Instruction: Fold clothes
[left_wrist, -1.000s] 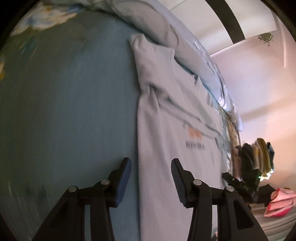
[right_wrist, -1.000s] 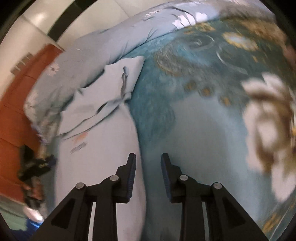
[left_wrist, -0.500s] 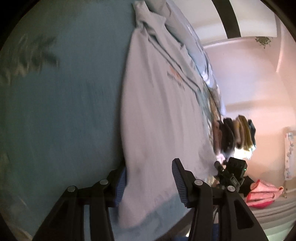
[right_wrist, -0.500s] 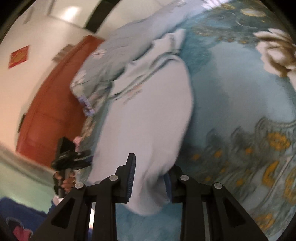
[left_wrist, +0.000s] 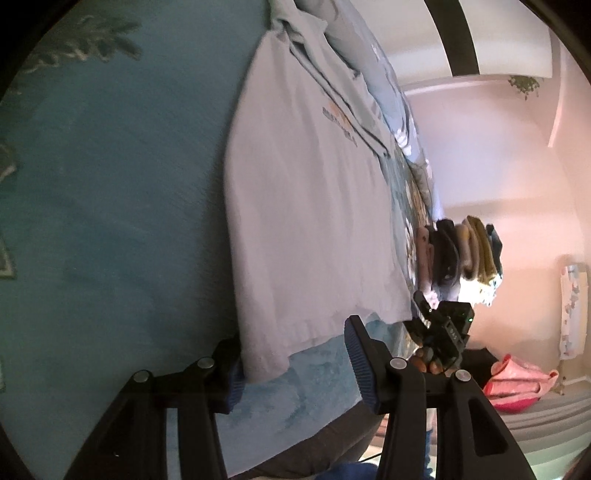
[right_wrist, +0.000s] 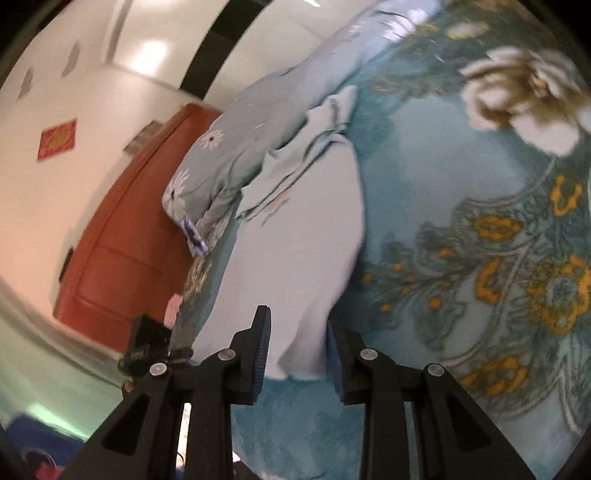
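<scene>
A pale blue T-shirt (left_wrist: 306, 206) lies flat on the teal flowered bedspread (left_wrist: 110, 221), its collar far away and its bottom hem nearest me. My left gripper (left_wrist: 291, 332) is open at the hem's left corner; that corner drapes over the tip of the left finger (left_wrist: 231, 373), while the other finger stands apart. In the right wrist view the same T-shirt (right_wrist: 295, 251) runs away from me, and my right gripper (right_wrist: 295, 317) is open with the hem's right corner lying loosely between its pads. Each view shows the other gripper (left_wrist: 443, 332) (right_wrist: 147, 347) at the bed's edge.
A folded flowered quilt (right_wrist: 236, 147) lies along the shirt's far end. A stack of folded clothes (left_wrist: 461, 251) sits beyond the right side of the bed, with a pink bundle (left_wrist: 517, 380) lower down. A red-brown door (right_wrist: 122, 240) stands in the wall. The bed's near edge (left_wrist: 314, 435) runs just under the fingers.
Both grippers have drawn back along the shirt's two sides, from near its middle to the bottom hem. The hem corners now lie between the fingers; the jaws have not closed.
</scene>
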